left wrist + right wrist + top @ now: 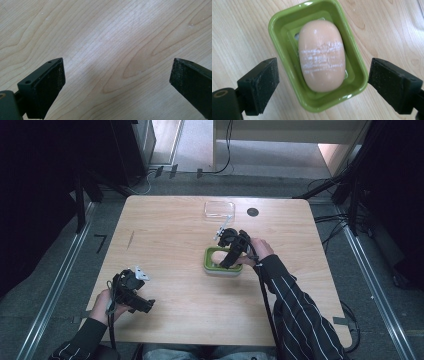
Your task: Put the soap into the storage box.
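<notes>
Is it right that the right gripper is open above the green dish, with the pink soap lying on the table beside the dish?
Not quite. The soap lies inside the green dish, not beside it on the table; the right gripper view shows this. The right gripper is indeed open above the dish, fingers clear of it.

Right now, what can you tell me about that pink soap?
The soap is a smooth, rounded oval bar, peachy pink, with whitish scuffed stripes across its middle. It lies flat inside the green dish, which sits on the wooden table. The right tool hangs open above it, its pads clear of the soap.
</notes>
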Demonstrator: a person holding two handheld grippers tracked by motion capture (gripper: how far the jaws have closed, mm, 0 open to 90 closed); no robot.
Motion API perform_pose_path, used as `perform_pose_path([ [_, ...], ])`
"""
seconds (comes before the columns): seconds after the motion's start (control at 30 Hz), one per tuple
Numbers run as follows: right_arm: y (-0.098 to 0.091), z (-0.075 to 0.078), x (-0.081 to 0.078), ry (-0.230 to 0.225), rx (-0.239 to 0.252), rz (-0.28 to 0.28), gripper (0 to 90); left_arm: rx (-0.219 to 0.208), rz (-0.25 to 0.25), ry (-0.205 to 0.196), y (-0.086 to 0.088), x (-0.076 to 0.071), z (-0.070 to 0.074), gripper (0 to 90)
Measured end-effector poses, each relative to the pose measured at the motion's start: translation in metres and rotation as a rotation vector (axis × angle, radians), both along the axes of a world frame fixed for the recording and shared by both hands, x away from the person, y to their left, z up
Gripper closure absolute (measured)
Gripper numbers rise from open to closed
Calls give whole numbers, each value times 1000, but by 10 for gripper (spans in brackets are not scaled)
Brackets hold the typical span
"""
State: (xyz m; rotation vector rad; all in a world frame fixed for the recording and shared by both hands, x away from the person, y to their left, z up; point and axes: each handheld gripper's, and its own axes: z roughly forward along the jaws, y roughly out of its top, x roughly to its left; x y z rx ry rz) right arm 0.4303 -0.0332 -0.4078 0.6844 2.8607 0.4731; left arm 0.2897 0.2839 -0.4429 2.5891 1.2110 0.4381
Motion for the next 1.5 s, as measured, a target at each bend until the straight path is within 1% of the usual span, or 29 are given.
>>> perform_pose_path([
  [0.1, -4, 1, -3, 0, 2, -9, 84, 0, -2, 0, 0, 0, 0, 5],
  [0.23, -14, 5, -12, 3, 10, -29, 61, 0, -7, 2, -2, 1, 0, 5],
  [0.3, -15, 6, -14, 3, 12, -31, 60, -2, -10, 1, -2, 1, 0, 6],
  [0.37, -19, 7, -18, 5, 15, -46, 56, -3, -10, 2, -3, 1, 0, 6],
  [0.4, -22, 7, -22, 5, 16, -45, 51, -2, -11, 3, -3, 2, 0, 6],
  [0.43, -22, 7, -22, 5, 16, -45, 51, -2, -11, 3, -3, 2, 0, 6],
  [0.53, -27, 9, -28, 5, 8, -61, 43, -1, -14, 1, -4, 2, 0, 6],
  [0.63, -30, 10, -31, -2, 15, -54, 42, -1, -15, 3, -3, 2, 0, 6],
  [0.67, -33, 11, -35, -1, 20, -67, 41, -2, -17, 5, -4, 2, 0, 6],
  [0.73, -34, 11, -37, -1, 25, -66, 41, -1, -17, 6, -4, 2, 0, 6],
  [0.8, -37, 12, -43, 1, 22, -78, 40, -2, -17, 4, -4, 2, 0, 5],
  [0.87, -39, 12, -47, -4, 24, -89, 39, -1, -17, 5, -4, 3, 0, 6],
  [0.93, -40, 12, -48, -7, 25, -81, 39, -2, -14, 1, -5, 2, 0, 6],
  [0.97, -41, 12, -52, -7, 27, -92, 39, -3, -15, 2, -5, 2, 0, 6],
  [1.0, -42, 12, -53, -6, 28, -85, 39, -3, -15, 5, -5, 2, 0, 5],
  [1.07, -44, 11, -56, -12, 23, -87, 39, -4, -15, 5, -5, 2, 0, 6],
  [1.1, -44, 11, -59, -4, 21, -101, 40, -3, -14, 3, -5, 2, 0, 6],
  [1.17, -46, 9, -62, -11, 17, -99, 39, -4, -16, 4, -5, 3, 0, 6],
  [1.23, -48, 7, -65, -5, 11, -94, 39, -5, -19, 7, -5, 3, 0, 6],
  [1.27, -48, 6, -68, -4, 8, -106, 39, -7, -18, 5, -6, 3, 0, 5],
  [1.33, -50, 4, -71, 0, 6, -103, 39, -7, -20, 5, -6, 3, 0, 6],
  [1.37, -51, 3, -72, -8, -1, -100, 39, -5, -24, 4, -6, 3, 0, 6],
  [1.4, -52, 3, -74, -6, -1, -110, 39, -5, -25, 4, -6, 3, 0, 5],
  [1.5, -55, 1, -76, -8, -2, -113, 40, -2, -25, 4, -6, 4, 0, 6],
])
